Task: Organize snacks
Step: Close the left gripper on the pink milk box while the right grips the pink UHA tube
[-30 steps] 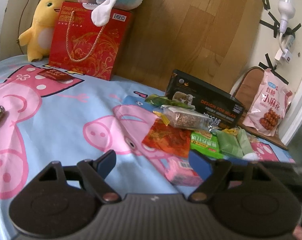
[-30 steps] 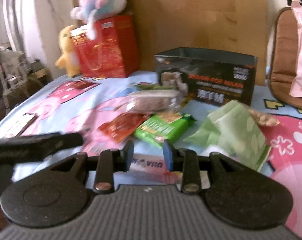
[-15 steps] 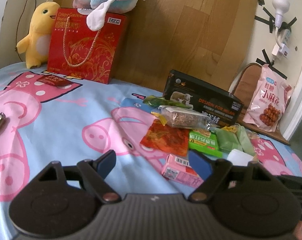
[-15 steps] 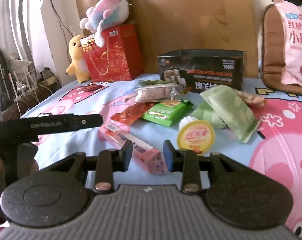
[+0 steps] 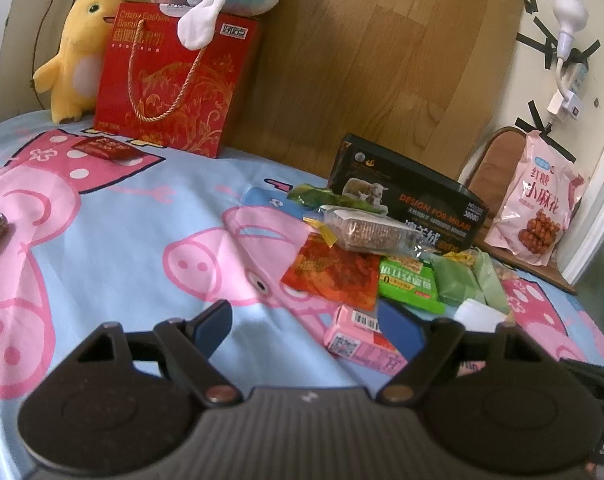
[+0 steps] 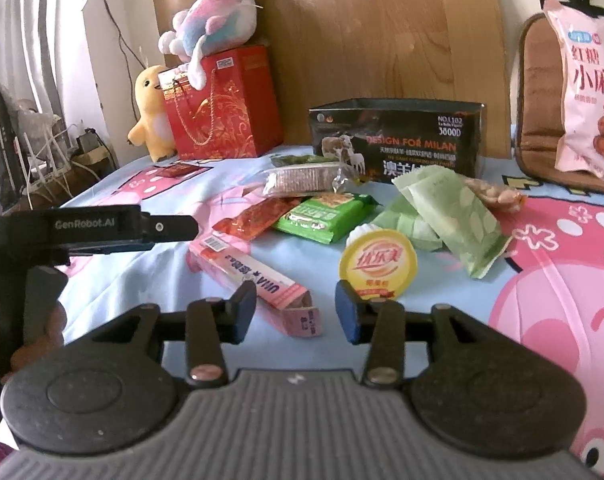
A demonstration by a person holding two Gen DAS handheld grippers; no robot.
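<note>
Both tongs are wide open and hold nothing. The right tongs sit just by the pink box, maybe touching it. The left tongs are near it too. The snacks lie in front of the black box.

You have a light-blue sheet printed with pink cartoon pigs. On it lie a pink carton, a red-orange packet, a bright green packet, pale green leaf-print pouches, a yellow-lidded cup and a black box with orange lettering.
</note>
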